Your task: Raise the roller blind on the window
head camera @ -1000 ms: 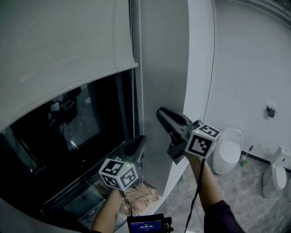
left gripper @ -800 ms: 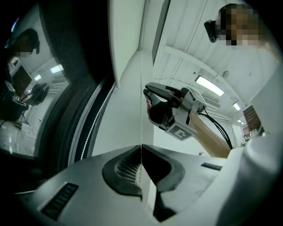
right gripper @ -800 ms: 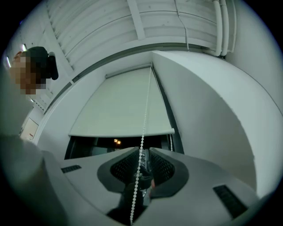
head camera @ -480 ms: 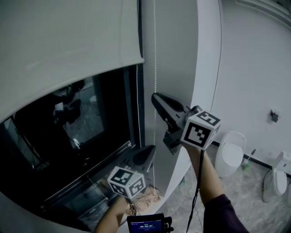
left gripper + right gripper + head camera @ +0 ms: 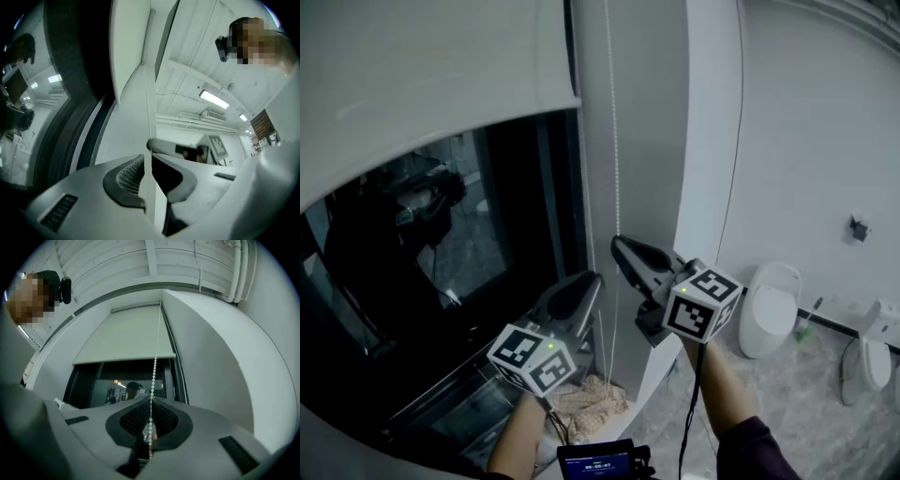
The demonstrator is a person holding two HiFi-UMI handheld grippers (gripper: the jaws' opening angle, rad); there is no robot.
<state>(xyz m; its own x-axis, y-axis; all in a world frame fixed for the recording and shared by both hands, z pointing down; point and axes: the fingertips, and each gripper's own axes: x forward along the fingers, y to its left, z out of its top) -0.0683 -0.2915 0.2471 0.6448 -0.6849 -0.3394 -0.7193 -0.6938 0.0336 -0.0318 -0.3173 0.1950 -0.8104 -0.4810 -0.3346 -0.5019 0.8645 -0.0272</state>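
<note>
The pale roller blind covers the top of the dark window; in the right gripper view the blind hangs ahead and above. Its white bead chain drops along the frame's right side. My right gripper holds that chain: its jaws have just been closing, and the bead chain runs down between the pads of the right gripper. My left gripper is below and left of it, beside the slack chain. The left gripper shows a narrow slit between its jaws and no chain in it.
A white wall pillar stands right of the window. Two toilets and a brush are on the floor at right. A crumpled cloth lies under the sill, and a small screen device sits at the bottom edge.
The right gripper has come down a little along the chain since half a second ago. The left gripper has risen towards it. More dark glass shows under the blind's bottom edge.
</note>
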